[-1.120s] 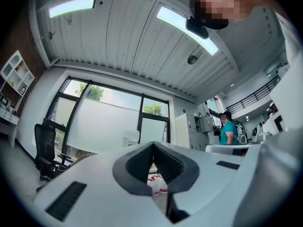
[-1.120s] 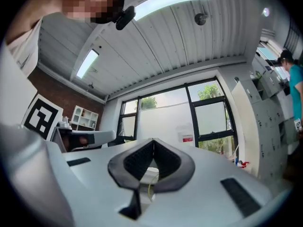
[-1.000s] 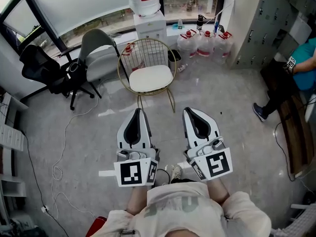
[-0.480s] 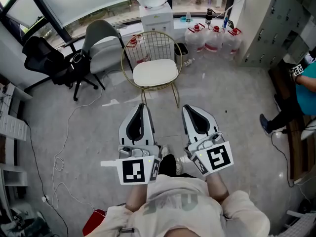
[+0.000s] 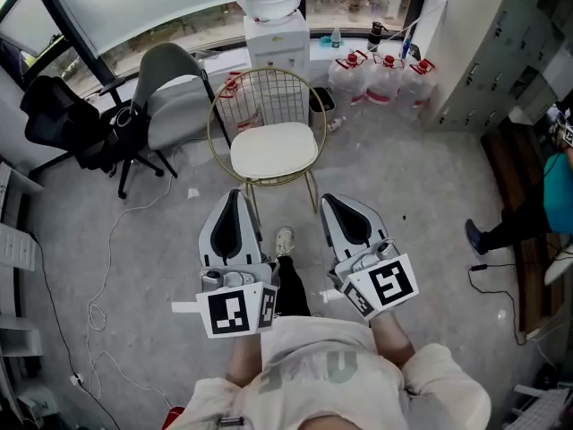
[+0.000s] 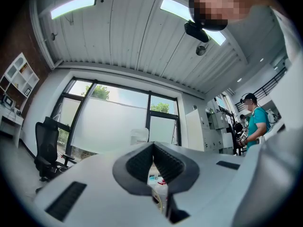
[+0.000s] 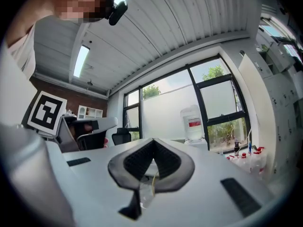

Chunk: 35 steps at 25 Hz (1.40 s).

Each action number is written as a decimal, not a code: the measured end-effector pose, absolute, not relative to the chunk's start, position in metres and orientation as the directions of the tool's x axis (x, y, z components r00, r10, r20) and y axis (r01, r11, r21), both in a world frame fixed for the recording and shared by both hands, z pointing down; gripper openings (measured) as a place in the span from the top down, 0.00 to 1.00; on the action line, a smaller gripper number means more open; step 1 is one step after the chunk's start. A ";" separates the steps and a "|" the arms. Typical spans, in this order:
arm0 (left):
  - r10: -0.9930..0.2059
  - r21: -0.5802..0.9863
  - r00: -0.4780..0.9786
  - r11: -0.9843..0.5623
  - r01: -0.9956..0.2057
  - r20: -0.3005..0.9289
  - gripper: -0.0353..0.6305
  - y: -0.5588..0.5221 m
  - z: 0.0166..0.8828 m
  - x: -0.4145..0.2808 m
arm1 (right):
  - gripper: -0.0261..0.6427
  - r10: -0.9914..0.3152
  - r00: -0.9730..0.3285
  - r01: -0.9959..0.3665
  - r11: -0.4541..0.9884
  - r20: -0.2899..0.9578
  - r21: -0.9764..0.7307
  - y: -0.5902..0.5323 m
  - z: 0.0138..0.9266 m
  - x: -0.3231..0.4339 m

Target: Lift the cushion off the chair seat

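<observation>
Clearly the approach step: left gripper (image 5: 235,193) and right gripper (image 5: 330,198) fully closed, empty, near the wire chair (image 5: 266,86) but apart from it. White cushion (image 5: 273,150) flat on the seat, untouched. Next: open both, reach the cushion's near edge, pinch, lift.

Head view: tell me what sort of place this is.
Probably an office or workplace corner: a white water dispenser by the window with spare clear red-capped water jugs beside it, a black swivel office chair, and grey metal lockers at the right.
</observation>
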<state>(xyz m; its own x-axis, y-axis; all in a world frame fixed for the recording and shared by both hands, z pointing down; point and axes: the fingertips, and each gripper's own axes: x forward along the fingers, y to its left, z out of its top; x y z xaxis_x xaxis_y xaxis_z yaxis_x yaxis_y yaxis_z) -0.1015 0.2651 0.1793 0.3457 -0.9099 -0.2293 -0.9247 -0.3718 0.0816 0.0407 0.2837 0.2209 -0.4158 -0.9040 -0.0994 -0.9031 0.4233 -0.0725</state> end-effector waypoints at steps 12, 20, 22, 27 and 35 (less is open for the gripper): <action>-0.870 0.079 0.428 -0.458 -0.885 -0.246 0.93 -0.002 0.151 -0.122 | 0.94 -0.923 -0.381 -0.924 0.382 -0.060 -0.002 0.027 0.202 0.009; -0.843 0.118 0.483 -0.519 -0.847 -0.237 0.93 -0.117 0.153 -0.127 | 0.94 -0.940 -0.338 -0.941 0.339 -0.042 -0.019 -0.084 0.202 -0.008; -0.836 0.139 0.508 -0.539 -0.831 -0.209 0.93 -0.130 0.168 -0.122 | 0.94 -0.941 -0.339 -0.941 0.339 -0.019 -0.006 -0.096 0.208 -0.014; -0.813 0.148 0.527 -0.570 -0.809 -0.248 0.93 -0.145 0.169 -0.118 | 0.94 -0.935 -0.355 -0.931 0.355 0.008 0.082 -0.116 0.188 -0.019; -0.829 0.139 0.529 -0.554 -0.821 -0.183 0.93 -0.157 0.189 -0.103 | 0.94 -0.951 -0.283 -0.958 0.276 -0.121 0.074 -0.129 0.165 0.010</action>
